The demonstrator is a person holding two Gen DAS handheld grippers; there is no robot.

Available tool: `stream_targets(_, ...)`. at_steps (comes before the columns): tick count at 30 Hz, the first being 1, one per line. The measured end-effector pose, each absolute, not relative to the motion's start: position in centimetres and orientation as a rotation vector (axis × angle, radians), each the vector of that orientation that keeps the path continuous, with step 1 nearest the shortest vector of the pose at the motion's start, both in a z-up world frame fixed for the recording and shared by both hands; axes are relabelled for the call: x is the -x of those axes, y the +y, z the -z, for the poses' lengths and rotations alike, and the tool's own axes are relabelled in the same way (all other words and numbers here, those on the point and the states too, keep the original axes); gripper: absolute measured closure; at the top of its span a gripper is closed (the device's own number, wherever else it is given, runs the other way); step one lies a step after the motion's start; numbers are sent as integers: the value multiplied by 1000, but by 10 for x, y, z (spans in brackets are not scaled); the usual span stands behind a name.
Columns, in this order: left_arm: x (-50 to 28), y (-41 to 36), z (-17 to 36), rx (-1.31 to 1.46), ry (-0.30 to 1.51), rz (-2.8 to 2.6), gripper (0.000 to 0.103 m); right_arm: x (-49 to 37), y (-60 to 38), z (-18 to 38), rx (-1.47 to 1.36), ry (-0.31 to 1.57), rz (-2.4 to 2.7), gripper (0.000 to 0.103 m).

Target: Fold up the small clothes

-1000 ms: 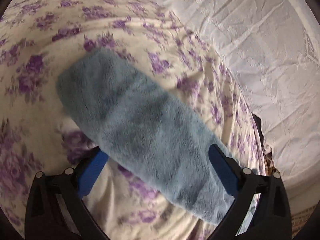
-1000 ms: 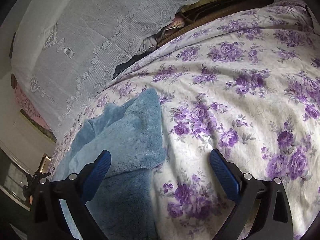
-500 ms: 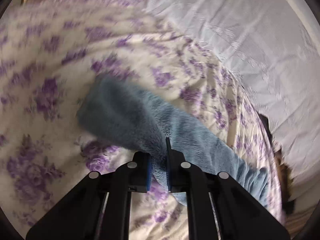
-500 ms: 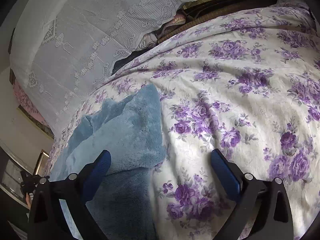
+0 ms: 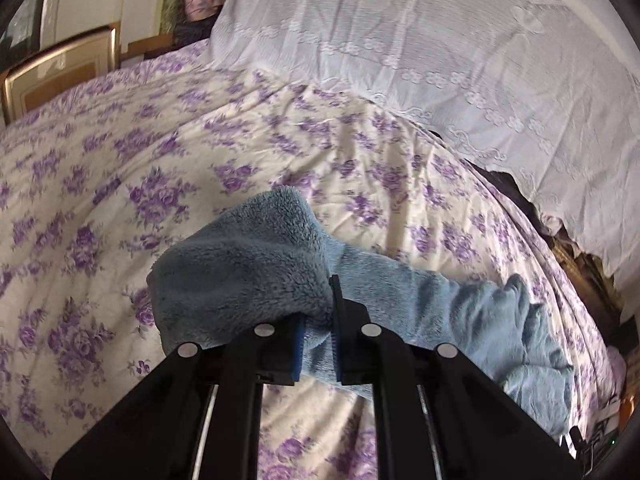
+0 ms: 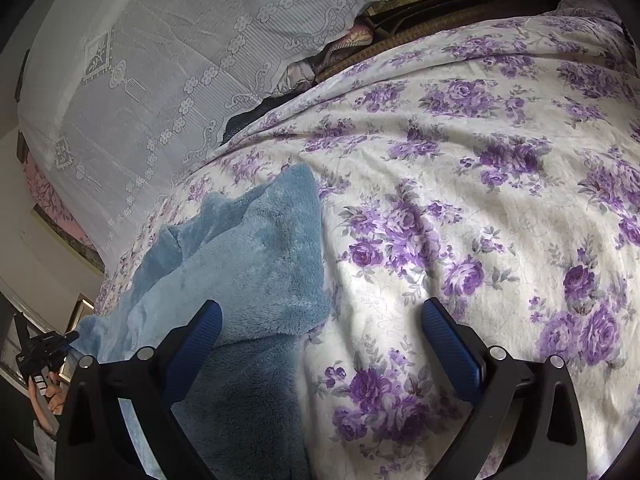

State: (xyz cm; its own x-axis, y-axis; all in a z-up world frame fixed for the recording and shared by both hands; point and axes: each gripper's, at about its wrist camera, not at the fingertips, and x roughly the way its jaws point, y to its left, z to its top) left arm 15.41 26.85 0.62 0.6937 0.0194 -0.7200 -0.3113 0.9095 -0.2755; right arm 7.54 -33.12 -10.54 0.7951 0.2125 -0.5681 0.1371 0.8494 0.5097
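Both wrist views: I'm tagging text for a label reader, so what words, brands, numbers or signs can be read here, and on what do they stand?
No readable text in either view.
Fluffy blue fleece garment: no tag or label showing.
Purple-flowered bedsheet: flower print only.
White lace cloth: woven patterns, no letters.
Small black device at the right view's left edge: any markings too small to read.

The left gripper (image 5: pixel 318 320), wide open a second ago, now pinches one end of the fluffy blue fleece garment (image 5: pixel 256 276) and lifts it off the purple-flowered bedspread (image 5: pixel 120 184), the end bunched and draped over its fingers.
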Motion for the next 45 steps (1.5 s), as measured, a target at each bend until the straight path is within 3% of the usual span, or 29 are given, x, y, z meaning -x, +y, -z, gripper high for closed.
stream_targets(27,-146,66,-74,87,743,39,93,-77,-331,105,-561,665,-41,3)
stream_targets(36,-144,-8,-55,0,771,124,93,-77,-331,105,-560,666,-40,3)
stream_targets(42,-144,-52,-15,-54,832,175,93,-76,-331,105,-561,666,-40,3)
stream_targets(44,-144,-70,10,-105,870,180,89,-76,-331,105,-561,666,-40,3)
stream_targets(45,-145,-76,20,-129,890,178,73,-76,-331,105,-562,666,-41,3)
